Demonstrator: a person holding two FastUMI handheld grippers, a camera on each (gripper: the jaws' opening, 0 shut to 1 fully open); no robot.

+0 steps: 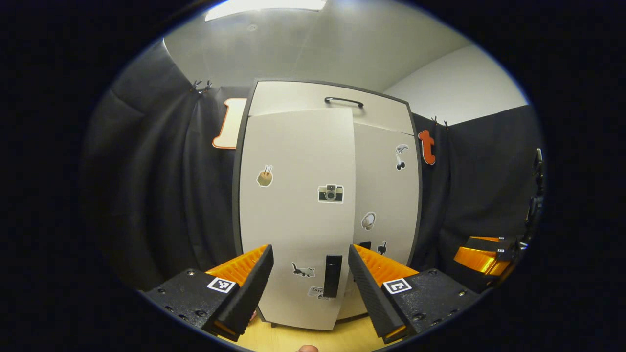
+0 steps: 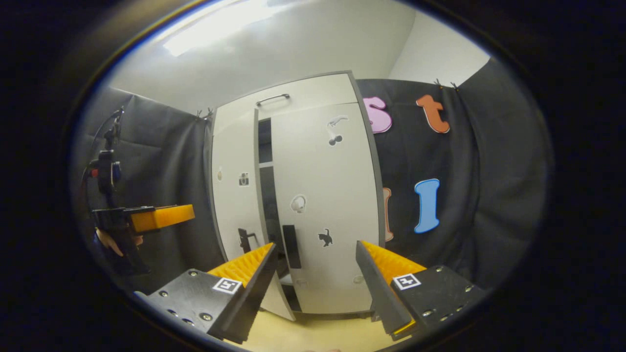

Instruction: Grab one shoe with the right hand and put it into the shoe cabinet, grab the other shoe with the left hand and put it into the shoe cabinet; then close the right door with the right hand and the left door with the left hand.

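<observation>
The left gripper (image 1: 310, 274) is wide open and holds nothing, facing the shoe cabinet (image 1: 327, 205) because its left door (image 1: 293, 210) is ajar. The right gripper (image 2: 313, 274) is open too. Shoes are hidden inside, I think.

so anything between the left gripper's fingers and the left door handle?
Nothing. In the left gripper view the left gripper is open, and the left door's black handle shows in the gap between its fingers, against the bare door panel.

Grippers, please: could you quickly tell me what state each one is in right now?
Left gripper: open, holding nothing, facing the left door.
Right gripper: open, holding nothing, facing the right door.
</observation>
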